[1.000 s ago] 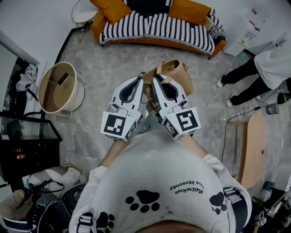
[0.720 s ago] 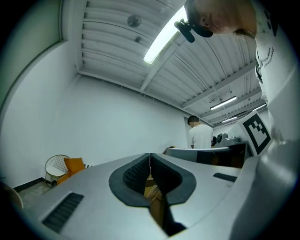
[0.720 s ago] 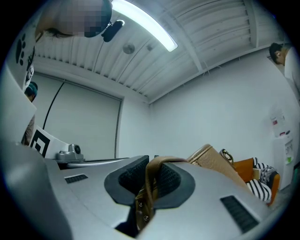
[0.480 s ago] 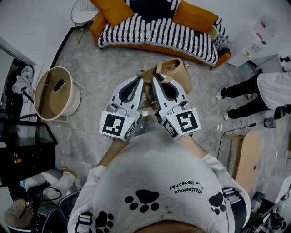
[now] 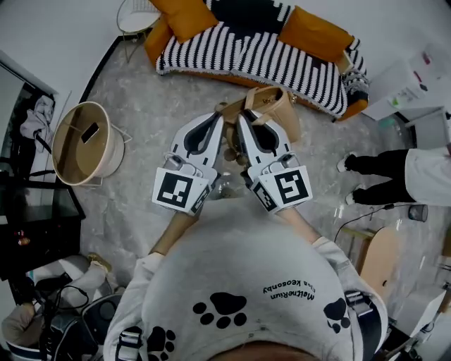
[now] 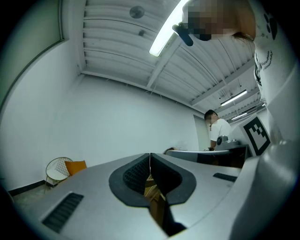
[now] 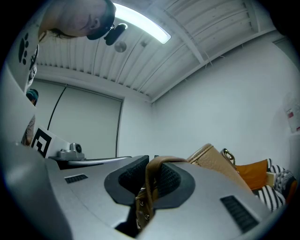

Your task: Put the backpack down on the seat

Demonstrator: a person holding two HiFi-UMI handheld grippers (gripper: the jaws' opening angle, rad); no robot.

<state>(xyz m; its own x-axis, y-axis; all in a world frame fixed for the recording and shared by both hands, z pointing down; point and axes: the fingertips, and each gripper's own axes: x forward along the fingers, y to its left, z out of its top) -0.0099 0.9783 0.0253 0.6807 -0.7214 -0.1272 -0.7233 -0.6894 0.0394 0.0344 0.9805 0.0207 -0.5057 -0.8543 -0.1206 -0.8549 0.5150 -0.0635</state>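
A tan backpack hangs in front of me from its straps. My left gripper and right gripper are held side by side above the floor, each shut on a strap. In the right gripper view a brown strap loops between the pads of the right gripper, with the backpack's body just beyond. In the left gripper view the left gripper is closed at the tips with a tan strap showing lower between its jaws. The seat, a sofa with a striped cover and orange cushions, stands just ahead.
A round beige tub sits on the floor at left, with a wire chair beyond it. A person's legs stand at right near a white cabinet. A wooden board and black furniture flank me.
Both grippers have travelled with the backpack toward the sofa, which now lies closer beneath them. The person at right has shifted further right. The grips look unchanged.
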